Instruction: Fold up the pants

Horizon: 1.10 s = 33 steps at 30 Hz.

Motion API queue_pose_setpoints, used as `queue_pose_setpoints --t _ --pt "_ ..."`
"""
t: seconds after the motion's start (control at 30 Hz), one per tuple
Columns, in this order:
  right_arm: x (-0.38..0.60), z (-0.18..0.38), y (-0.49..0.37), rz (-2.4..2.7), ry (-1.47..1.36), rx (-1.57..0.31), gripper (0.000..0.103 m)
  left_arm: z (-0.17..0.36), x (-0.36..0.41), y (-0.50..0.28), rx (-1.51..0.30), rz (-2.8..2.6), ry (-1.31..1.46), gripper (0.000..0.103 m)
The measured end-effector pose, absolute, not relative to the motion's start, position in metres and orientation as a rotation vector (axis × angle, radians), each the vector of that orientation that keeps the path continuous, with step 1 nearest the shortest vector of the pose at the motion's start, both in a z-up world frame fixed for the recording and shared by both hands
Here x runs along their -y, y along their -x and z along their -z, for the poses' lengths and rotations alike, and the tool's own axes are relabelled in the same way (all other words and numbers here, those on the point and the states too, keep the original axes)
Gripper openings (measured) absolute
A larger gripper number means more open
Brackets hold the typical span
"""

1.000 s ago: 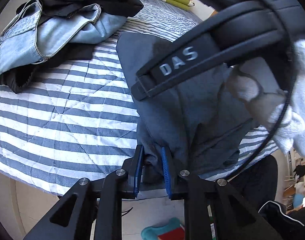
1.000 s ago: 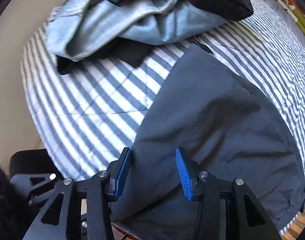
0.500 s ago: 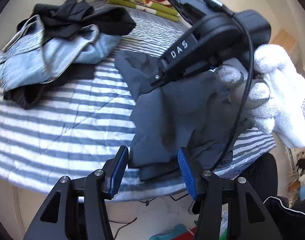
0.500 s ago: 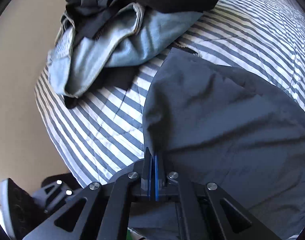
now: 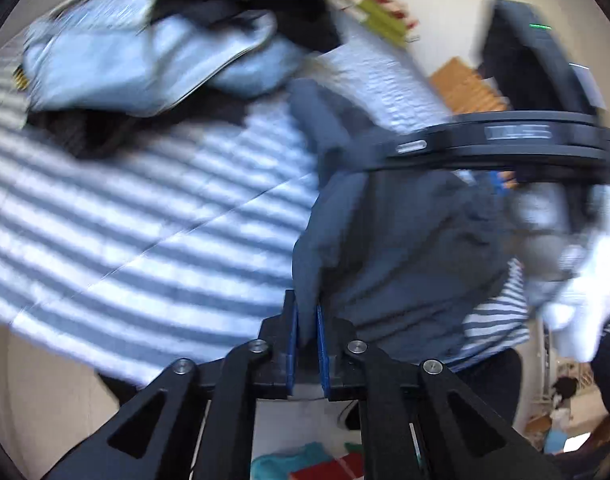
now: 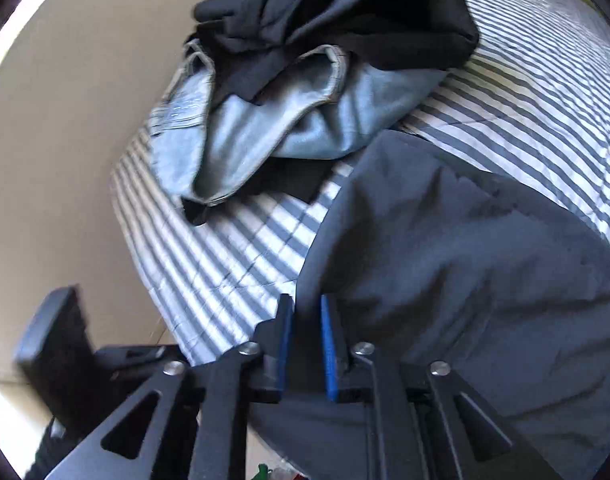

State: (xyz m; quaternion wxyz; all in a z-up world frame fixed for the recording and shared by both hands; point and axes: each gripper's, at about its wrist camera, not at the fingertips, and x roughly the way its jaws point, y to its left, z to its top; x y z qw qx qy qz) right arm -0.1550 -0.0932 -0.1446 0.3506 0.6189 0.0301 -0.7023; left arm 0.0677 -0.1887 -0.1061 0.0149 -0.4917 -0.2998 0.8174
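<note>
Dark grey pants (image 6: 465,264) lie on the striped bed (image 5: 145,216), at 4 o'clock from a heap of jeans (image 6: 273,120) and black clothes (image 6: 345,12). Left tool (image 5: 306,320) closing, pads pinching a pants fold. Right tool (image 6: 303,320) opening, pants edge between its pads, grip not clear; white-gloved hand (image 5: 585,280) holds it

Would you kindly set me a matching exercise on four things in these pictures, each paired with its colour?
Things:
1. pants
2. jeans
3. bed cover
4. glove

Colours:
A. white
B. light blue denim
C. dark slate grey
D. blue-grey and white stripes

Pairs: 1-C, 2-B, 3-D, 4-A
</note>
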Motion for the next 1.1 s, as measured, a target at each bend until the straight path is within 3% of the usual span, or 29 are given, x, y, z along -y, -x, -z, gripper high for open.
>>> queue_pose_setpoints --t 0.1,0.23,0.4,0.6,0.77,0.87,0.93,1.1 --pt "0.051 0.13 0.154 1.912 -1.525 -0.039 0.022 0.109 0.197 -0.077 0.968 -2.501 1.554 0.019" --pt "-0.019 0.137 0.118 2.068 -1.507 -0.01 0.022 0.075 0.201 -0.071 0.851 -2.62 1.467 0.041" --pt "-0.062 0.187 0.086 2.112 -1.613 0.125 0.022 0.049 0.191 -0.003 0.692 -2.628 1.404 0.041" --pt "-0.082 0.193 0.033 2.094 -1.615 0.025 0.021 0.096 0.191 0.066 0.44 -2.715 1.774 0.041" --pt "-0.171 0.149 0.04 2.321 -1.52 0.175 0.022 0.065 0.188 0.04 0.501 -2.802 1.623 0.04" --pt "-0.223 0.14 0.077 2.454 -1.537 0.271 0.023 0.042 0.158 0.016 0.401 -2.775 1.527 0.04" --pt "-0.244 0.143 0.105 2.452 -1.566 0.322 0.03 0.039 0.142 0.006 0.376 -2.721 1.514 0.04" --pt "-0.263 0.174 0.145 2.328 -1.689 0.423 0.031 0.056 0.101 -0.017 0.307 -2.618 1.556 0.04"
